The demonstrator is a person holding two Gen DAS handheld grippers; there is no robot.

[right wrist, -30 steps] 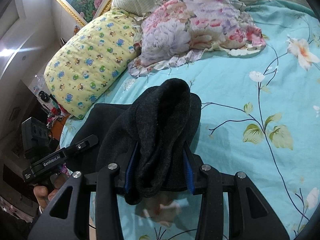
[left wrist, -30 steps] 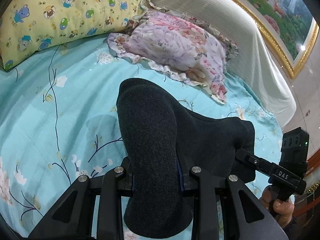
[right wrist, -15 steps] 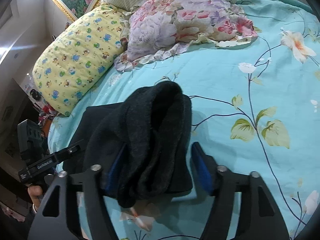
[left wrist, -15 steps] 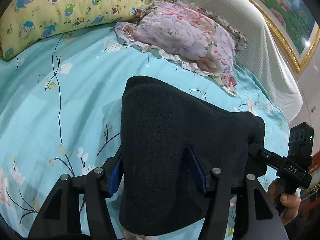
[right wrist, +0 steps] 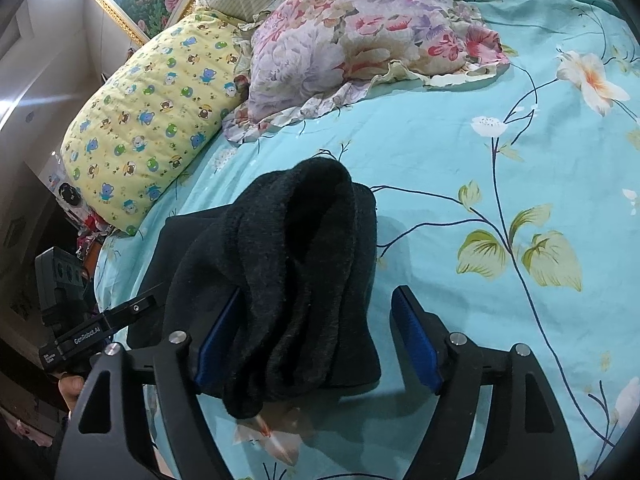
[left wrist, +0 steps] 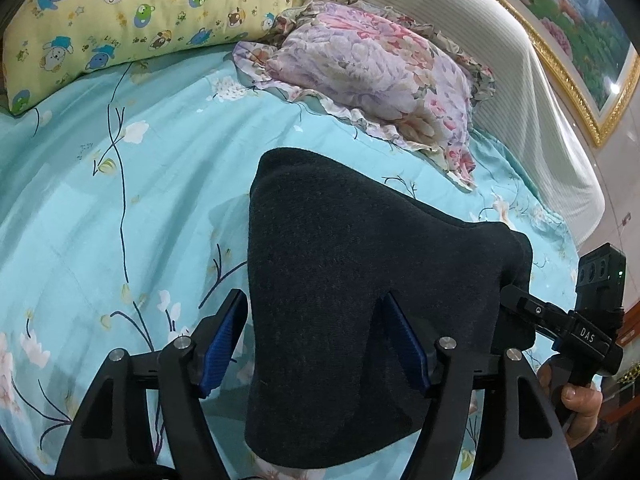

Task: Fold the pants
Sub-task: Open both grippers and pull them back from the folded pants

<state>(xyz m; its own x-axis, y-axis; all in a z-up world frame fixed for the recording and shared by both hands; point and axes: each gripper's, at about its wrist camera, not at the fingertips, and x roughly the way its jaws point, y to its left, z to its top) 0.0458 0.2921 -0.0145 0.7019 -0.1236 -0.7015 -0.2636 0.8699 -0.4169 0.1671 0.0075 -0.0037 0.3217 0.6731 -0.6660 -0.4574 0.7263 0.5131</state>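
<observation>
The dark charcoal pants (left wrist: 340,280) lie folded on the turquoise floral bedsheet (left wrist: 100,208). In the left wrist view my left gripper (left wrist: 316,340) is open, its blue pads spread on either side of the fabric. In the right wrist view the pants (right wrist: 292,272) show as a bunched fold, draped between the spread blue pads of my open right gripper (right wrist: 316,340). The right gripper's body (left wrist: 576,332) shows at the pants' right end in the left view; the left gripper's body (right wrist: 92,332) shows at their left end in the right view.
A floral ruffled pillow (left wrist: 380,80) and a yellow cartoon-print pillow (left wrist: 120,20) lie at the head of the bed. A striped headboard cover (left wrist: 520,80) and a gold-framed picture (left wrist: 580,20) stand behind. The bed's edge is by the right gripper.
Both grippers have opened and let go of the pants. The fabric has spread wider and settled onto the sheet.
</observation>
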